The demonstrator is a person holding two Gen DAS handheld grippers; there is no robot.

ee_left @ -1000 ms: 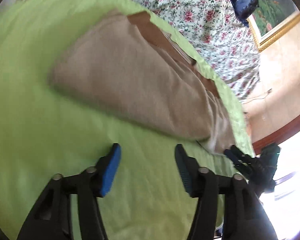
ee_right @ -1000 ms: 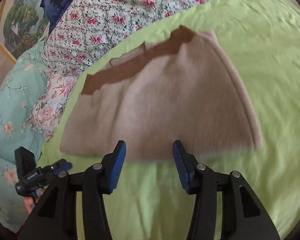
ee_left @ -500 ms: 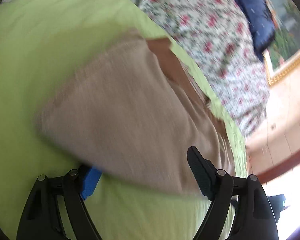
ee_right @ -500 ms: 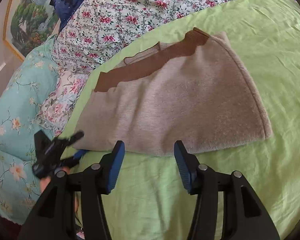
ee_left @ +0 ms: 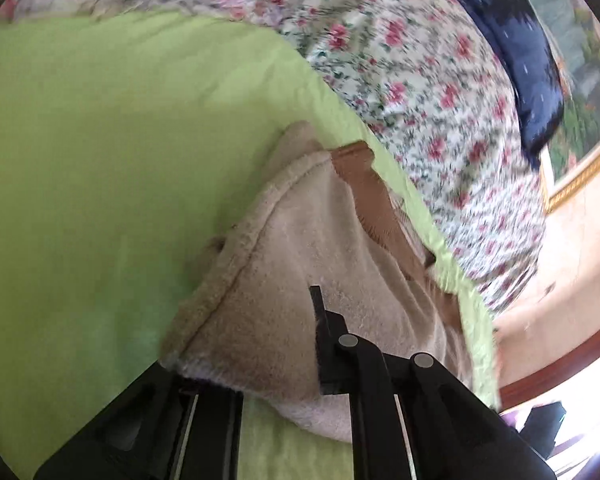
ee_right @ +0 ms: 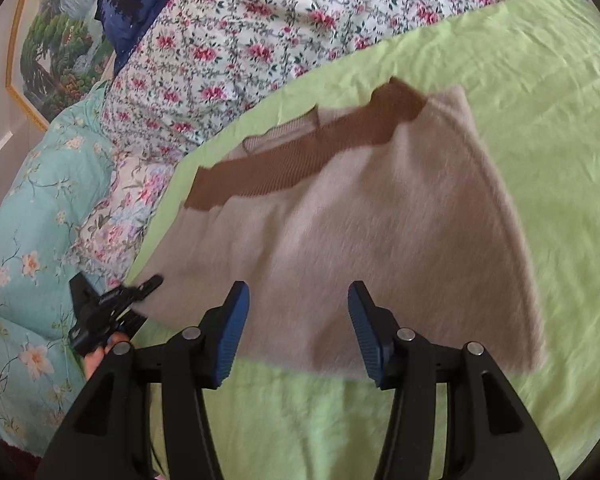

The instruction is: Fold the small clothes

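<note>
Left gripper (ee_left: 256, 344) pinches the near corner of the beige skirt (ee_right: 380, 232), hem lifted over its lower finger. Right gripper (ee_right: 296, 328) spread wide, hovering at the skirt's near hem. Skirt lies ahead on green sheet (ee_right: 560, 120); floral quilt (ee_right: 280, 20) beyond.

The garment (ee_right: 364, 216) lies on the sheet (ee_right: 540, 80), with the quilt (ee_right: 260, 32) behind it.

No text, label, brand or number can be read anywhere.
</note>
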